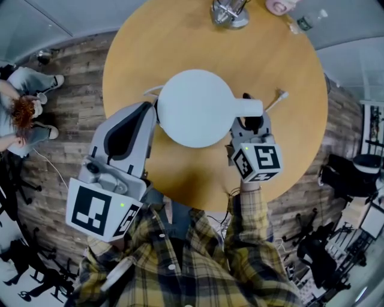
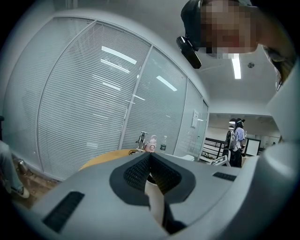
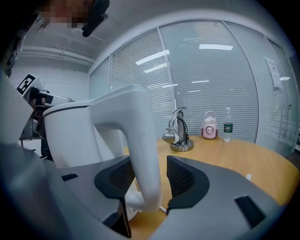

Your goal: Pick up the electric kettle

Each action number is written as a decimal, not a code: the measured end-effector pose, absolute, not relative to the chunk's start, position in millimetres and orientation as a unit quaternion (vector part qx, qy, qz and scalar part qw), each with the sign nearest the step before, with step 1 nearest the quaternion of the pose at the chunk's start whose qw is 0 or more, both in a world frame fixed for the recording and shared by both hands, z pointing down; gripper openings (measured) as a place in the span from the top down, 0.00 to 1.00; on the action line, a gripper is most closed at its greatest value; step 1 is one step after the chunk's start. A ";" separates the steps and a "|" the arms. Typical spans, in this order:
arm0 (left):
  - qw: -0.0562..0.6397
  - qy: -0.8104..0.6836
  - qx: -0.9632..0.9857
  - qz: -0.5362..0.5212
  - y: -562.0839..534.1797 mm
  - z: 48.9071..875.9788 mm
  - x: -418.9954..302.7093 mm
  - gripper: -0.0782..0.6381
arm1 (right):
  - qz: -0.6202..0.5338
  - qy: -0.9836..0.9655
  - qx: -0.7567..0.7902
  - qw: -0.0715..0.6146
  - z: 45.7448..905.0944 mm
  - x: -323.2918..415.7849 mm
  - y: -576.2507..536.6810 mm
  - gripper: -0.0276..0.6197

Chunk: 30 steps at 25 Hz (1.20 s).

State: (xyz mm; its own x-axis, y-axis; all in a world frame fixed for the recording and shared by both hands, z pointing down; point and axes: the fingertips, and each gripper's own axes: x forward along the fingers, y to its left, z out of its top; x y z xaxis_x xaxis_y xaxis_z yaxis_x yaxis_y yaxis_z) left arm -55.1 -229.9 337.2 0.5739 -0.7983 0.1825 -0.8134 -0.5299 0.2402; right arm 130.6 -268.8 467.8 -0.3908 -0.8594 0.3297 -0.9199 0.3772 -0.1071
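Note:
The white electric kettle (image 1: 195, 108) is at the middle of the round wooden table (image 1: 294, 126), its handle (image 1: 249, 108) pointing right. My right gripper (image 1: 251, 122) has one jaw on each side of that handle (image 3: 143, 140). The left pad is against the handle and a narrow gap shows at the right pad (image 3: 180, 176), so the right gripper (image 3: 149, 174) is open. Whether the kettle is off the table I cannot tell. My left gripper (image 1: 151, 114) is beside the kettle's left side. The left gripper (image 2: 150, 157) is shut on nothing and tilts up toward a glass wall.
At the table's far edge stand a metal holder (image 1: 230, 13), a small pink appliance (image 1: 279, 6) and a water bottle (image 1: 306, 21). A white cable end (image 1: 279, 95) lies right of the kettle. A person (image 1: 21, 102) sits on the floor at left. Office chairs (image 1: 351, 174) stand at right.

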 end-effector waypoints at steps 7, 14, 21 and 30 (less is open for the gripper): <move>0.153 -0.465 0.871 0.027 -232.5 341.0 -61.2 0.89 | 0.128 -0.820 0.547 0.109 471.1 129.2 -279.4 0.64; 0.153 -0.465 0.871 0.029 -238.0 344.1 -60.2 0.89 | 0.119 -0.823 0.545 0.103 470.7 127.5 -287.6 0.68; 0.156 -0.464 0.871 0.031 -240.3 345.3 -62.6 0.89 | 0.092 -0.823 0.550 0.108 467.6 119.4 -289.5 0.85; 0.157 -0.464 0.872 0.029 -239.0 345.1 -62.5 0.89 | 0.076 -0.818 0.557 0.121 468.5 120.4 -288.4 0.87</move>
State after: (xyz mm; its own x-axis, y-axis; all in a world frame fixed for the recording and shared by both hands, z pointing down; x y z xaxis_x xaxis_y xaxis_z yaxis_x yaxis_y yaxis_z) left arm -62.5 -239.0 345.1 0.5684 -0.7990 0.1963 -0.8174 -0.5211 0.2457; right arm 120.4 -288.4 468.5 -0.3512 -0.8927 0.2822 -0.9295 0.3687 0.0096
